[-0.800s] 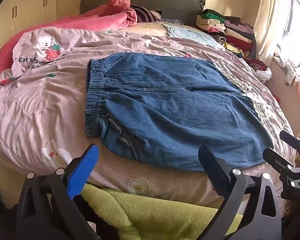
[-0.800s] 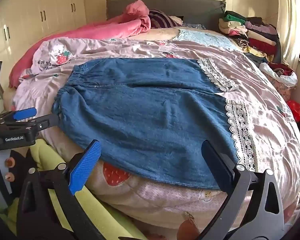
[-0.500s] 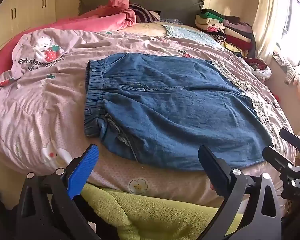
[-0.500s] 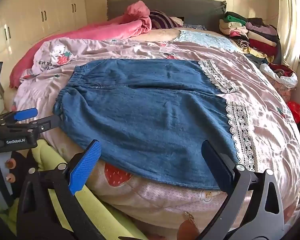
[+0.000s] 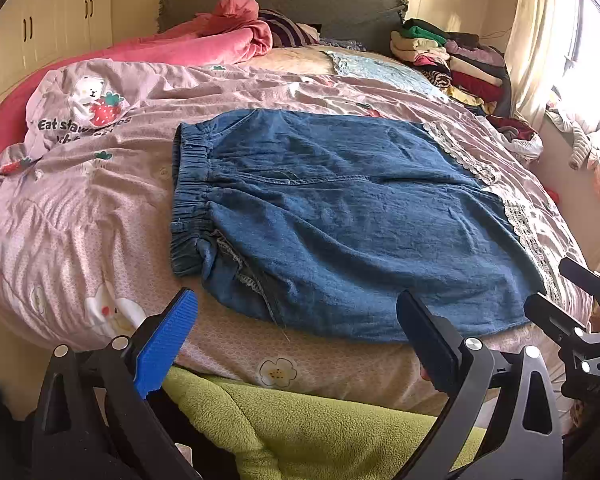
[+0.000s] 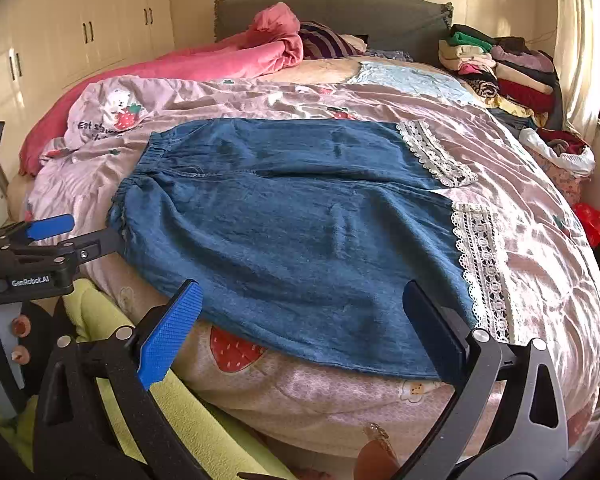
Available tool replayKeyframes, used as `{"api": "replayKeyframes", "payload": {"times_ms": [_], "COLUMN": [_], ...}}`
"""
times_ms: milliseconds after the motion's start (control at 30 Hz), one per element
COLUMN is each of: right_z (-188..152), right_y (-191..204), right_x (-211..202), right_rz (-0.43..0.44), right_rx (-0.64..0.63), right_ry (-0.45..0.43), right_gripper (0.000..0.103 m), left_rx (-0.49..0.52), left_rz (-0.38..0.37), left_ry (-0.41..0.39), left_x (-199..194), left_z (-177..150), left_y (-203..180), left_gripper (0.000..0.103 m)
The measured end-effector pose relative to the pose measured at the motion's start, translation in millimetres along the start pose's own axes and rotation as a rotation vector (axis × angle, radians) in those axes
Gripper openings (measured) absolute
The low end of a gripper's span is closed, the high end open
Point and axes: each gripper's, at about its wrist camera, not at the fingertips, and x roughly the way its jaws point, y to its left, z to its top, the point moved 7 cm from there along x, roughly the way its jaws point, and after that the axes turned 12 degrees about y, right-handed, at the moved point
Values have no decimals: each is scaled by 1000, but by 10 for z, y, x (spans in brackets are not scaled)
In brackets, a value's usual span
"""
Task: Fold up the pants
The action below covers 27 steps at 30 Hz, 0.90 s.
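Blue denim pants [image 5: 340,216] with white lace cuffs [image 6: 480,264] lie flat on the pink quilt, elastic waistband [image 5: 190,184] to the left, legs running right. They also show in the right wrist view [image 6: 300,216]. My left gripper [image 5: 296,336] is open and empty, just short of the near hem close to the waist end. My right gripper [image 6: 300,320] is open and empty, over the near hem close to the cuff end. Each gripper shows at the edge of the other's view: the right one [image 5: 572,320], the left one [image 6: 56,236].
The pink quilt [image 5: 80,208] covers the bed. A lime-green blanket [image 5: 300,420] hangs at the near edge. A pink duvet [image 5: 204,40] lies at the back left, a stack of folded clothes [image 5: 452,60] at the back right. Wardrobes [image 6: 60,40] stand left.
Both grippers have crept slightly toward the bed. The pants have not moved and both grippers stay open.
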Motion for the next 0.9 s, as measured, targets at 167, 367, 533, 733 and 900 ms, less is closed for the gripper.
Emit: {"api": "replayKeyframes", "payload": {"times_ms": [167, 367, 533, 733, 900], "right_z": [6, -8, -14, -26, -28], "right_y": [-15, -10, 5, 14, 15], "right_x": [-7, 7, 13, 20, 22], "right_rz": [-2, -1, -2, -1, -1], "right_rx": [6, 3, 1, -1, -2], "right_ry": [1, 2, 4, 2, 4], "right_gripper": [95, 95, 95, 95, 95], "left_rx": [1, 3, 3, 4, 5], "left_rz": [-2, 0, -1, 0, -1], "left_ry": [-2, -2, -4, -5, -4], "left_x": [-4, -25, -26, -24, -38], "left_z": [0, 14, 11, 9, 9], "left_y": [-4, -16, -18, -17, -15], "left_gripper": [99, 99, 99, 99, 99]}}
